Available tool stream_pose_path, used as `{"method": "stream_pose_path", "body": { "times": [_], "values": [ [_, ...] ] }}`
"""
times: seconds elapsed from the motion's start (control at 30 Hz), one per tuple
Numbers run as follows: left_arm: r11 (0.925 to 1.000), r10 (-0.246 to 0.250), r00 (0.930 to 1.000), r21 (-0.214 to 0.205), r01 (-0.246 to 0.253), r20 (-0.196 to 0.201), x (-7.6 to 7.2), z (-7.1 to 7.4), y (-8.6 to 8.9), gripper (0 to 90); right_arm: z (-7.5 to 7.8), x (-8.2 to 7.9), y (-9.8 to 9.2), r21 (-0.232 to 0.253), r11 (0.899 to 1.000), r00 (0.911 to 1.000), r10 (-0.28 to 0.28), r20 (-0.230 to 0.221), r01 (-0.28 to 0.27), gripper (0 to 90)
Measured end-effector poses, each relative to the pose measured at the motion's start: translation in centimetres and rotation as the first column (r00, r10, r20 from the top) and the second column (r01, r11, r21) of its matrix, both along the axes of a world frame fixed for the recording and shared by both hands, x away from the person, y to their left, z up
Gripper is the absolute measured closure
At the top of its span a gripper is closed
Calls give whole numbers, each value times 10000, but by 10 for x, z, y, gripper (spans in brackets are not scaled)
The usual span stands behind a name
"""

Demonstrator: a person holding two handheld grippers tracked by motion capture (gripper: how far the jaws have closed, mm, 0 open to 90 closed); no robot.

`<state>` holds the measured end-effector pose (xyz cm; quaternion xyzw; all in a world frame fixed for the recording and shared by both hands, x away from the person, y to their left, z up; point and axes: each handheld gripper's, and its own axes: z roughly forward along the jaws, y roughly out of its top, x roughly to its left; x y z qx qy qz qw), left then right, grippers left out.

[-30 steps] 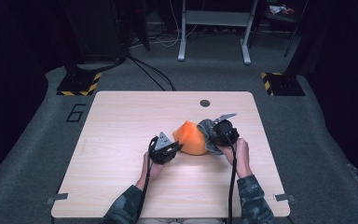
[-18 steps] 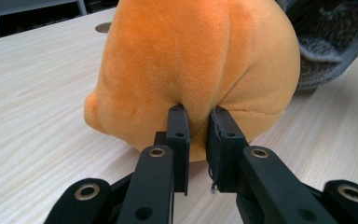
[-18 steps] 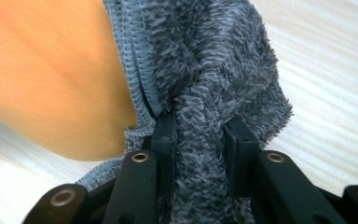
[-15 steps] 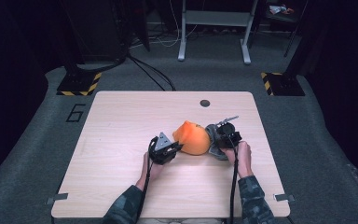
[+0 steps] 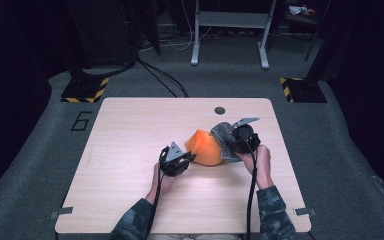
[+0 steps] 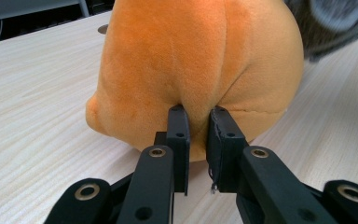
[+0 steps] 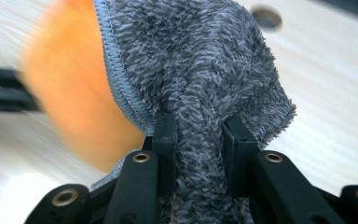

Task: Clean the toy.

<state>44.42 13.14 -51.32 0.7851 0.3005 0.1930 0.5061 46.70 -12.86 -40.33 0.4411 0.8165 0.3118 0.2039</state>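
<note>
Orange plush toy near the worktop's middle, pinched at its near-left side by the closed left claw, while the right claw, clamped on a grey cloth, drapes its right flank; wiping underway, most of the plush uncovered.

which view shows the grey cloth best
The right gripper view: the grey cloth is close up, fuzzy pile and stitched edge clear, bunched between the right gripper jaws. The high view shows it small beside the orange plush. The left gripper view catches a corner at top right.
</note>
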Motion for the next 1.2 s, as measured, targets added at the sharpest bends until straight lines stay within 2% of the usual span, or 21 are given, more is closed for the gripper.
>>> {"method": "stream_pose_path", "body": {
  "times": [0.13,0.23,0.43,0.53,0.6,0.73,0.77,0.83,0.97,1.2],
  "values": [
    [10000,-9,10000,39,9,38,0,0,0,801,15,-5,17,49,9984,9979,558,337,-560,702],
    [10000,-10,10000,53,10,49,0,0,0,801,19,-5,29,-16,9957,9950,921,384,-921,702],
    [10000,22,9999,-11,-22,155,-1,-1,-1,801,18,-1,48,-214,9907,9902,1353,351,-1346,700],
    [10000,25,9999,35,-25,128,-1,0,-1,801,14,3,56,-239,9892,9893,1451,141,-1447,699],
    [9999,46,10000,115,-46,65,0,-1,-1,802,8,6,60,-491,9877,9889,1484,-38,-1484,699],
    [9999,64,10000,98,-65,62,0,0,-1,802,5,9,55,-359,9881,9887,1496,-61,-1497,699],
    [9999,59,10000,96,-60,59,0,0,-1,802,4,8,55,-289,9908,9912,1319,-119,-1322,699],
    [9999,66,10000,102,-67,54,0,-1,-1,802,4,8,49,-359,9891,9897,1425,-130,-1429,699],
    [9999,114,9999,11,-114,103,0,-1,-1,802,0,6,39,-228,9943,9940,1038,-338,-1046,698],
    [9999,87,9999,75,-87,71,0,-1,-1,802,-10,6,19,-139,9978,9961,643,-608,-653,697]
  ]
}}
